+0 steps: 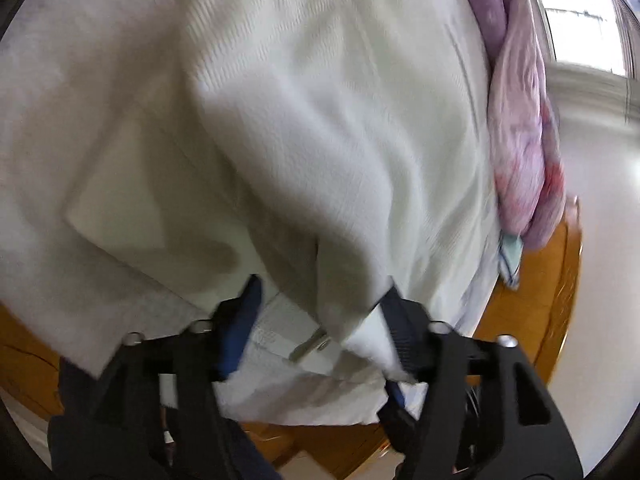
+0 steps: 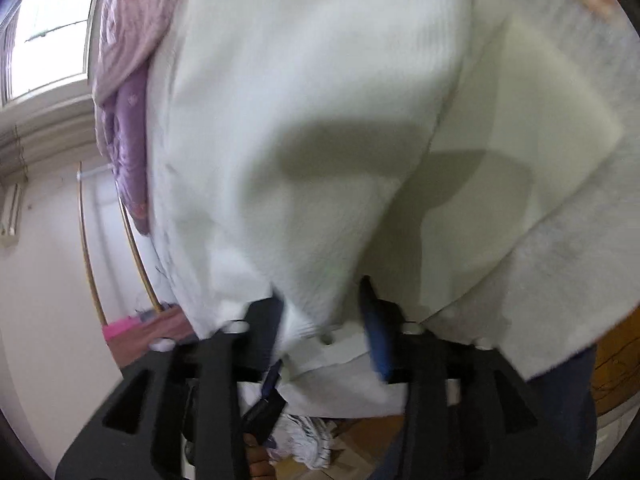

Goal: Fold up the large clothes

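A bright window [image 2: 48, 36] lights white walls [image 2: 44, 280], with an orange-brown wooden table [image 1: 532, 300] below.

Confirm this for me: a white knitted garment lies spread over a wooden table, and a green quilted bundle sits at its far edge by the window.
One detail is wrong: the quilted bundle is purple and pink, not green, as the left wrist view shows beside the window. The rest stands: the white knitted garment lies spread over the wooden table.
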`<state>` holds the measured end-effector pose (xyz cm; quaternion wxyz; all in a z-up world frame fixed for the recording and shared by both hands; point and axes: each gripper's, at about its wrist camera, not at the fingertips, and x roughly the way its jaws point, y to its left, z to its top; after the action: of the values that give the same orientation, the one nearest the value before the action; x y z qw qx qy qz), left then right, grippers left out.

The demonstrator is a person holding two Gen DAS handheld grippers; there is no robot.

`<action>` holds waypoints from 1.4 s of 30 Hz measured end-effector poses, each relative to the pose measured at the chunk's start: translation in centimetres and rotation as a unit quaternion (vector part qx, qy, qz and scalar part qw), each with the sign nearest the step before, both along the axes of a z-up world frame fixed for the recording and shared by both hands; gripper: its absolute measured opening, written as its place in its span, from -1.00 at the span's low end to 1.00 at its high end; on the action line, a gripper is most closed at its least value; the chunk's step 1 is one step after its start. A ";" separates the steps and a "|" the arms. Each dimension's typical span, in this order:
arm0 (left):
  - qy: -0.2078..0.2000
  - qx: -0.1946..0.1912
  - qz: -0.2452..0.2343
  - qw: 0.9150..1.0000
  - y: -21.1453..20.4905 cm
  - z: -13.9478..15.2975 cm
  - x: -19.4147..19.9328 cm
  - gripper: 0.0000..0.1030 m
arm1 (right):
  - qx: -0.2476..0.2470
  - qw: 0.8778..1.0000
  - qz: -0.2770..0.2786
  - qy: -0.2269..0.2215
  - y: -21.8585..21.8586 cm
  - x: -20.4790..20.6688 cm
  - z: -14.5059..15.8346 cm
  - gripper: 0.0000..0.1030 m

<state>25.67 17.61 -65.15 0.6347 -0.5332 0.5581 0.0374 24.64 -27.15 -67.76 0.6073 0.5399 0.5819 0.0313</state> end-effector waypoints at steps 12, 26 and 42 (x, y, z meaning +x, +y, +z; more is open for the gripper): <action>0.048 0.108 0.007 0.993 5.7 -0.1 1.2 -0.90 | -0.061 0.998 -0.022 0.011 -4.0 1.9 -0.7 -0.86; 0.046 0.183 -0.061 0.980 5.4 1.3 -2.1 -0.90 | -0.174 0.981 0.063 0.055 -4.7 -0.7 -2.6 -0.91; 0.039 0.197 -0.023 0.979 7.0 1.6 0.2 -0.34 | -0.152 0.988 -0.025 0.021 -8.6 2.5 -2.1 -0.46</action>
<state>25.90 24.65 -63.51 0.7059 -0.3829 0.5760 0.1527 27.13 -35.76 -69.81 0.6703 0.4566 0.5788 -0.0845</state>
